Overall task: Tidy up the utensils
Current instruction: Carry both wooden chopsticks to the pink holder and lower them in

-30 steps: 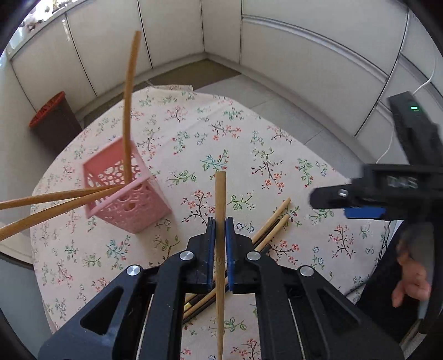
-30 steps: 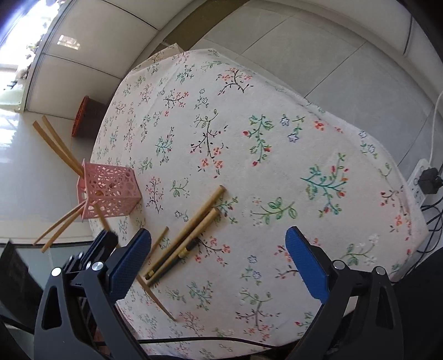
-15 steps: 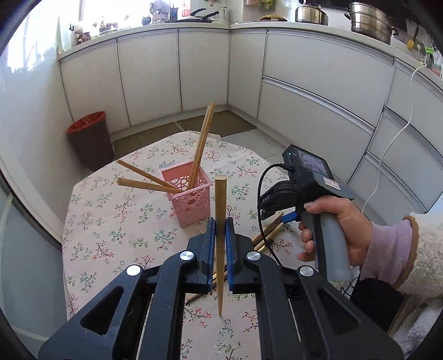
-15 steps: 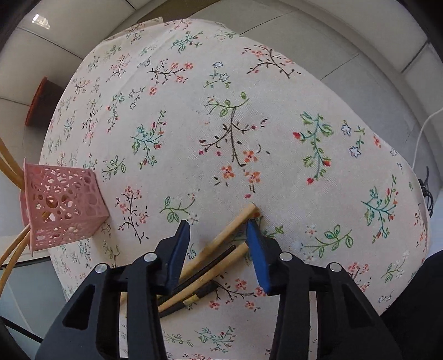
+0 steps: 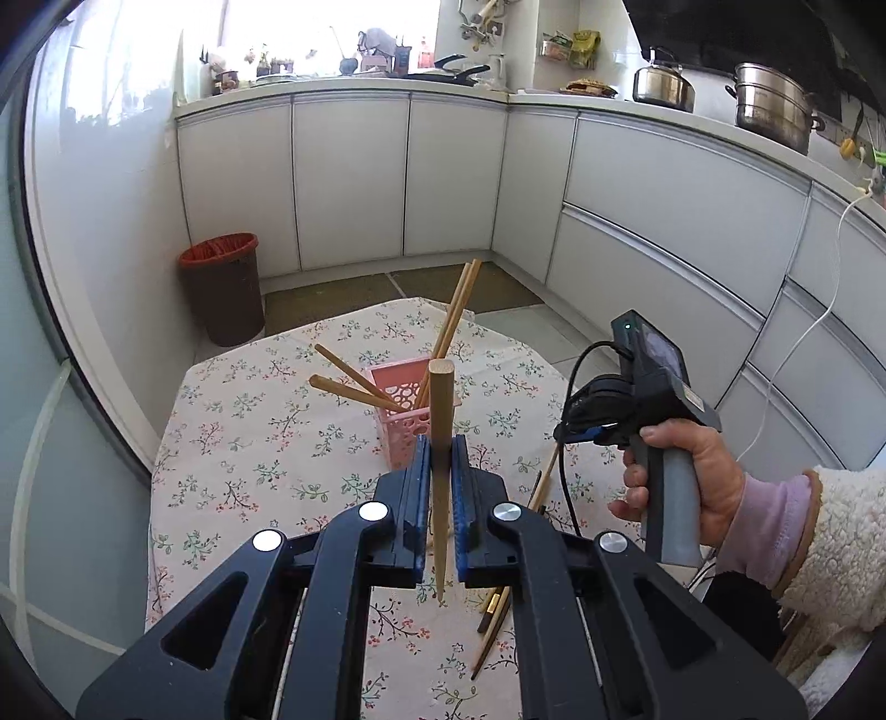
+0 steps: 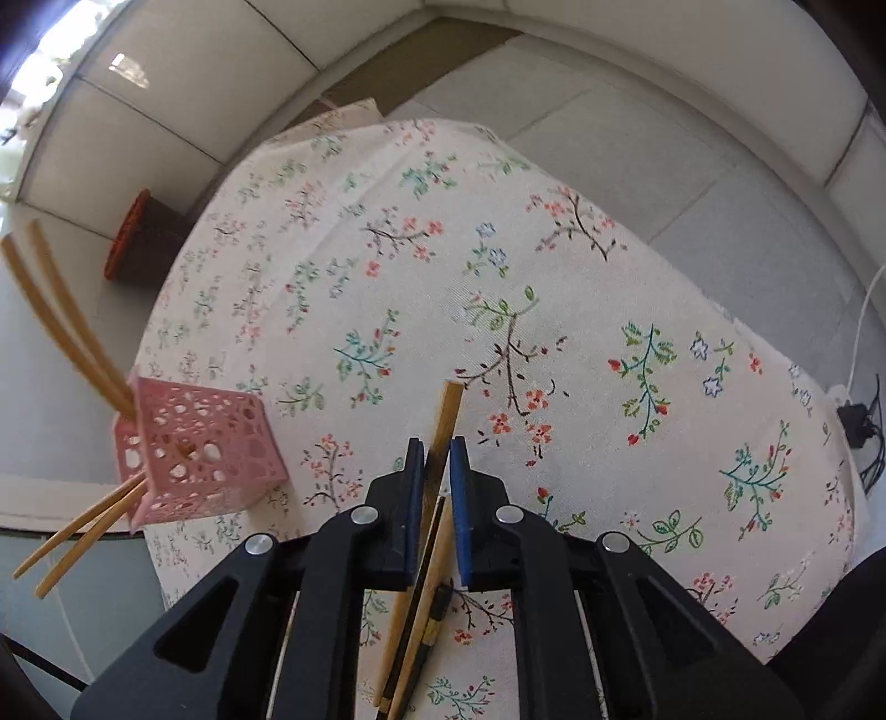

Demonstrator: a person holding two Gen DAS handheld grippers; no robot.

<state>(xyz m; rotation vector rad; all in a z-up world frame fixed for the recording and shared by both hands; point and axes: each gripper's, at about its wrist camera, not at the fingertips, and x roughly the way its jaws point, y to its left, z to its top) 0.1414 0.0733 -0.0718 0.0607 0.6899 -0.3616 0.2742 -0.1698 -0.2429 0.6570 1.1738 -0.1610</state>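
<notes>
loose chopsticks (image 6: pixel 412 620) partly hidden (behind gripper), countertop clutter (image 5: pixel 382 52) blurred

left gripper (image 5: pixel 441 471) raised, jaws clamped; right gripper (image 6: pixel 437 471) low, angled down, jaws nearly closed.

Pink perforated holder (image 5: pixel 407 412) upright on table, four wooden chopsticks (image 5: pixel 455 315) inside; more chopsticks (image 6: pixel 421 609) loose on cloth.

White cabinets (image 5: pixel 349 177) are lining the walls, daylight pouring through the window (image 5: pixel 310 27). A red-lined bin (image 5: pixel 224 288) is standing on the tiled floor (image 5: pixel 326 302) beyond the desk's (image 5: pixel 232 421) far-left corner.
</notes>
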